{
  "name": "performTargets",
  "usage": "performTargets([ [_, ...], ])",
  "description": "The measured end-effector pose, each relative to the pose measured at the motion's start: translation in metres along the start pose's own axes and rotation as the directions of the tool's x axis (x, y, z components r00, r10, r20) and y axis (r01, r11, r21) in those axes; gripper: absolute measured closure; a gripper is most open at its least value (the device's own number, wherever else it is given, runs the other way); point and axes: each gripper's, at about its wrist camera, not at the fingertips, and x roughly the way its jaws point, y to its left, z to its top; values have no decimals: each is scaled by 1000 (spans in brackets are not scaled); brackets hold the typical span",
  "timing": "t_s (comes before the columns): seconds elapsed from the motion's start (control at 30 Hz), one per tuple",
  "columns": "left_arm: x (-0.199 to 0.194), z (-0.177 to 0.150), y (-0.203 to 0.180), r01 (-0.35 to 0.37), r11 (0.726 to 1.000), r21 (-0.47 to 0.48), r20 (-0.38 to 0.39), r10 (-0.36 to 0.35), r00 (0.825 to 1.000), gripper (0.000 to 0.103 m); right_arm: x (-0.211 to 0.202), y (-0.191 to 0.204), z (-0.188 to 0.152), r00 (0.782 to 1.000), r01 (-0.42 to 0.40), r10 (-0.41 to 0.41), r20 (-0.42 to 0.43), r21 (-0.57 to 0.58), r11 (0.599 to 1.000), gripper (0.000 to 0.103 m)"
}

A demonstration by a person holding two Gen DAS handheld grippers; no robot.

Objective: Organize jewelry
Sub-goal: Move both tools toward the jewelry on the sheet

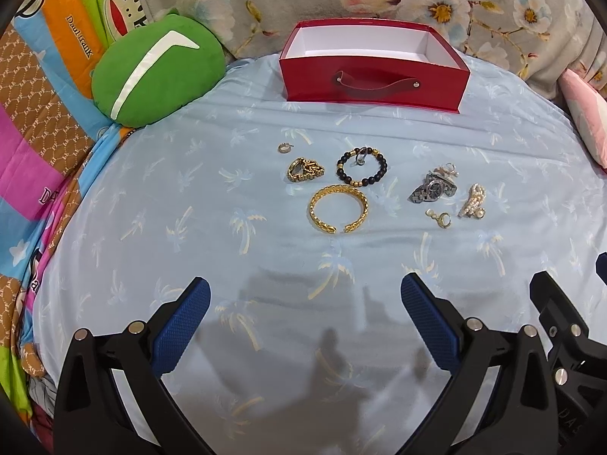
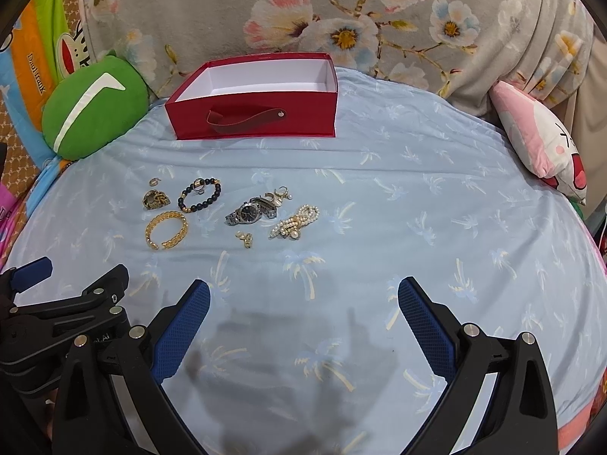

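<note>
Behind the silver watch (image 2: 248, 210), tangled small pieces (image 2: 279, 194) blur together; both jaws spread wide, gripping nothing.

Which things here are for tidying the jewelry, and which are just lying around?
For the job: red box, gold cuff bracelet, black bead bracelet, silver watch, pearl piece, gold watch, small rings.

Just lying about: green plush cushion, pink pillow, floral blanket.

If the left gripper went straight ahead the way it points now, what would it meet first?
Probably the gold bangle: it lies nearly centred ahead of the open left gripper, with only bare bedsheet between. Behind it come the black bead bracelet, then the red box. Height above the sheet is unclear.
</note>
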Motion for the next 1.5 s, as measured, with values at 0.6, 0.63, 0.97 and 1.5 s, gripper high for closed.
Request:
performTargets([
  [0.6, 4, -3, 1, -2, 1000, -3, -4, 2, 1000, 5, 6, 2, 1, 1000, 6, -6, -12, -2, 1000, 5],
  [0.63, 4, -3, 1, -2, 1000, -3, -4, 2, 1000, 5, 6, 2, 1, 1000, 6, -6, -12, -2, 1000, 5],
  [0.97, 6, -3, 4, -2, 1000, -8, -8, 2, 1000, 5, 5, 3, 0, 1000, 5, -5, -11, -1, 1000, 5],
  [1.5, 6, -4, 6, -2, 1000, -10, -9, 2, 1000, 5, 6, 4, 0, 1000, 4, -5, -13, -2, 1000, 5],
])
